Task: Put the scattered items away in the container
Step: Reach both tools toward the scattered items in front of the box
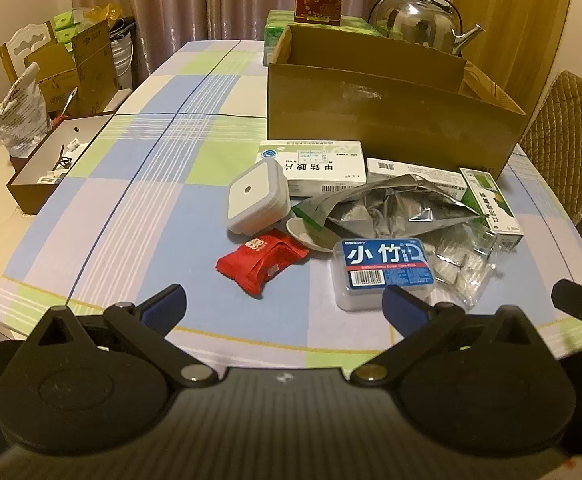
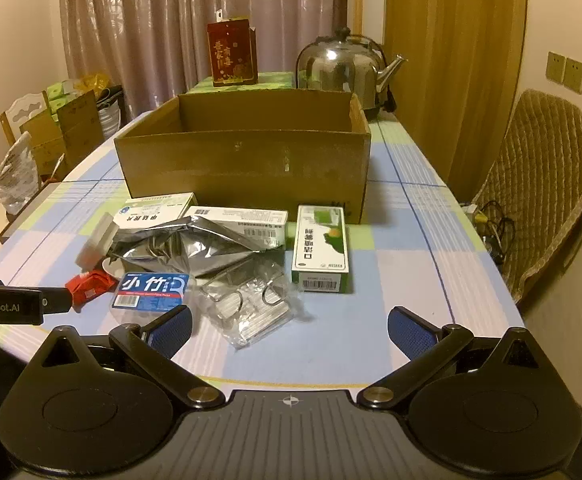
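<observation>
Holding both grippers low over the near edge of the checked tablecloth [image 2: 407, 264], I see the left gripper [image 1: 285, 308] and the right gripper [image 2: 291, 326] spread wide, nothing between their fingers. The cardboard box [image 2: 247, 160] stands open beyond the clutter. In front of it lie a crumpled foil bag [image 1: 391, 208], white medicine cartons [image 1: 315, 164], a green-and-white carton [image 2: 321, 250], a blue-labelled floss case [image 1: 385, 266] just ahead of my left fingertip, and a red packet [image 1: 261, 266].

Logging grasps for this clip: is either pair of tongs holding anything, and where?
Nothing is held. Left tongs and right tongs are both open above the table.
</observation>
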`<move>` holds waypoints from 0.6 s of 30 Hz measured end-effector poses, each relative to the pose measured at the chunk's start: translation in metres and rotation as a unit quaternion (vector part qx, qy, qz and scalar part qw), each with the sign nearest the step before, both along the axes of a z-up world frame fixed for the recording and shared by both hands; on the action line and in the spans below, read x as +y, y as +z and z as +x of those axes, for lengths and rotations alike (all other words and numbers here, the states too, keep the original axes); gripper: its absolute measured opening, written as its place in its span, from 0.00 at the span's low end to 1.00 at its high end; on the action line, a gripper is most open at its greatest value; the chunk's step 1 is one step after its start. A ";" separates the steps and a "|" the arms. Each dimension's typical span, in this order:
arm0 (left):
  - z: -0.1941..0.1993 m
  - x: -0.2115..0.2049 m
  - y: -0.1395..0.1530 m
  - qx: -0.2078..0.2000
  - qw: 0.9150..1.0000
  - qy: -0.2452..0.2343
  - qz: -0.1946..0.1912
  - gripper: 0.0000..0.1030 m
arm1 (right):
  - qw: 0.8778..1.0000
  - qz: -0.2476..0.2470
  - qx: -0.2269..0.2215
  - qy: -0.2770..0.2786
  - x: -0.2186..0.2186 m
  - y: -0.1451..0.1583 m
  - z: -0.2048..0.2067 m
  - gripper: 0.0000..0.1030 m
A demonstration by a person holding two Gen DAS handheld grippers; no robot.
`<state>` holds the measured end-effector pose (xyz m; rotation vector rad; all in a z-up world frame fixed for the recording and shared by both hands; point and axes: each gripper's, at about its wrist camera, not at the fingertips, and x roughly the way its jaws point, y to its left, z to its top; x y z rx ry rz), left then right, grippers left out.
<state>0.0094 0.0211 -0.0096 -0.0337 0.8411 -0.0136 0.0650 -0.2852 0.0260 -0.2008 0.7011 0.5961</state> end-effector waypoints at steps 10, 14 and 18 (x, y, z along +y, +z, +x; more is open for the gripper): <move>-0.003 0.001 0.000 0.001 1.000 -0.002 0.001 1.00 | 1.000 0.014 0.000 0.001 -0.001 0.001 0.000 0.98; -0.004 0.001 0.000 0.004 1.000 -0.004 0.000 1.00 | 1.000 0.017 0.004 0.001 -0.001 0.001 0.001 0.98; -0.004 0.000 0.000 0.004 1.000 -0.006 0.001 1.00 | 1.000 0.014 0.008 -0.001 -0.001 -0.001 0.002 0.98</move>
